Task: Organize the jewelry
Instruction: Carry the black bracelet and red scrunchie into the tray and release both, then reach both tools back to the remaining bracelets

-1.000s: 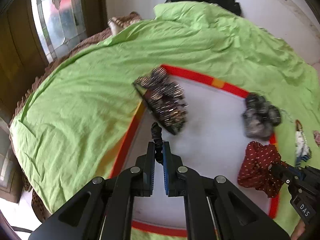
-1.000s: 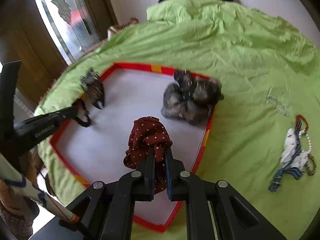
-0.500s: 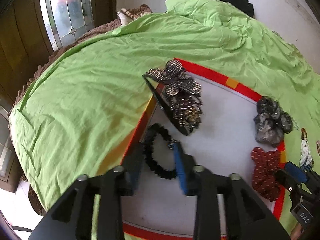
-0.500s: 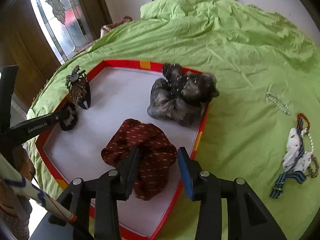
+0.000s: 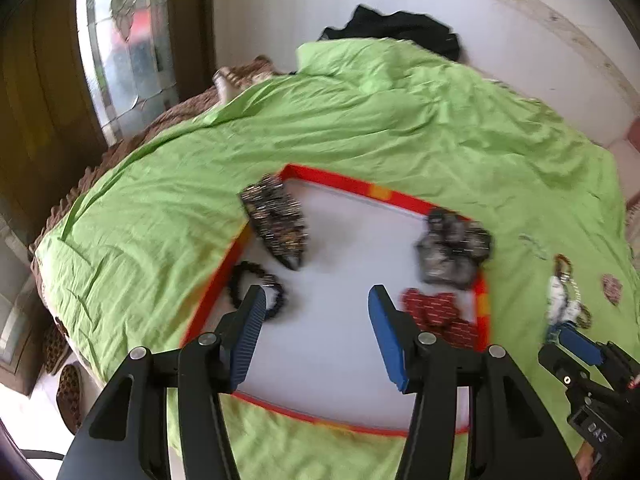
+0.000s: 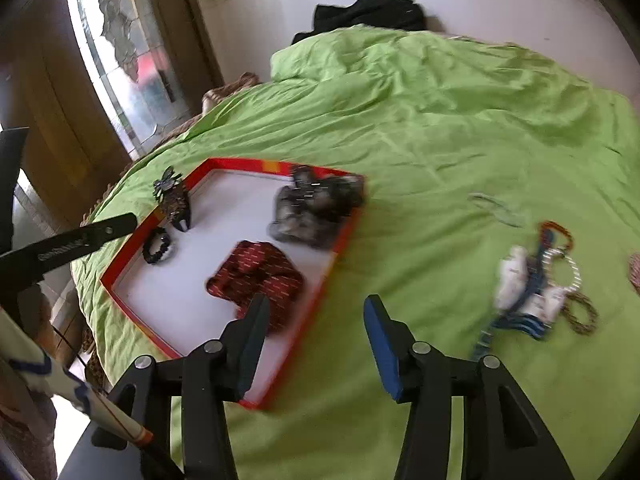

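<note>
A white tray with a red rim lies on the green bedspread. In it are a black beaded bracelet, a sparkly dark hair clip, a grey scrunchie and a dark red dotted scrunchie. My left gripper is open and empty above the tray. My right gripper is open and empty over the tray's right edge. A pile of loose jewelry lies on the bedspread to the right.
A thin pale bracelet lies on the bedspread beyond the pile. A black garment sits at the far end of the bed by the white wall. A wooden door with a glass pane stands at left. The bed edge drops off at left.
The left gripper let go of the black bracelet and opened wide, pulling back. The right gripper let go of the red scrunchie, opened, and drew back to the right.
</note>
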### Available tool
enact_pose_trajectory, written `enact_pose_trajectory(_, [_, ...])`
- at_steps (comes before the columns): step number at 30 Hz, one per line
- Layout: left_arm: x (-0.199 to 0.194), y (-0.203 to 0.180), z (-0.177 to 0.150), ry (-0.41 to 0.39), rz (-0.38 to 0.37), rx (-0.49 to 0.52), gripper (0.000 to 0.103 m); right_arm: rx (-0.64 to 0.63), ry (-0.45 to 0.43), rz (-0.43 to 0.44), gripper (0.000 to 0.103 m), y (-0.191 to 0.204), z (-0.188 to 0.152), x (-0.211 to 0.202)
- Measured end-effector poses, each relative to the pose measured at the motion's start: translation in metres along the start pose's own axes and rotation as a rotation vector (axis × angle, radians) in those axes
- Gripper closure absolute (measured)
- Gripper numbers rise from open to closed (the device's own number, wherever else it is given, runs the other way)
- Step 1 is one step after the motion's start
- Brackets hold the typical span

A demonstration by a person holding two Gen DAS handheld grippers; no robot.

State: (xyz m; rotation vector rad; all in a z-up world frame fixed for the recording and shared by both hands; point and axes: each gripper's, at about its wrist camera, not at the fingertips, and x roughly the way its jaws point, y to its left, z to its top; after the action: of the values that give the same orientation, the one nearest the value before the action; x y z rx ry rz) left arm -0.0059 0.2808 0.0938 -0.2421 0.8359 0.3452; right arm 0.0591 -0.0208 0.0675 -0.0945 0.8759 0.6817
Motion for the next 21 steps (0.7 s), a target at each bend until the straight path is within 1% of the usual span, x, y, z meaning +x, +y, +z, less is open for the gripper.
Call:
enact_pose_trajectory(6, [-0.036, -0.051, -0.005, -0.041, -0.067, 0.076, 0.05, 0.066, -0.05, -0.07, 0.049, -0.055, -0.018, -0.049])
enact_pose_trajectory(11, [-0.057, -0.101, -0.011, -0.065, -0.12, 0.16, 0.046, 0.129, -0.075, -0.145, 0.048, -0.108, -0.036, -0.085])
enact_pose_trajectory(18, [-0.068, -0.16, -0.023, -0.062, -0.169, 0.255, 0.046, 0.237, -0.091, -0.241, 0.048, -0.175, -0.061, -0.124])
enact_pose_trajectory(21, [-0.069, -0.18, -0.029, -0.058, -0.18, 0.292, 0.046, 0.269, -0.098, -0.267, 0.048, -0.194, -0.07, -0.134])
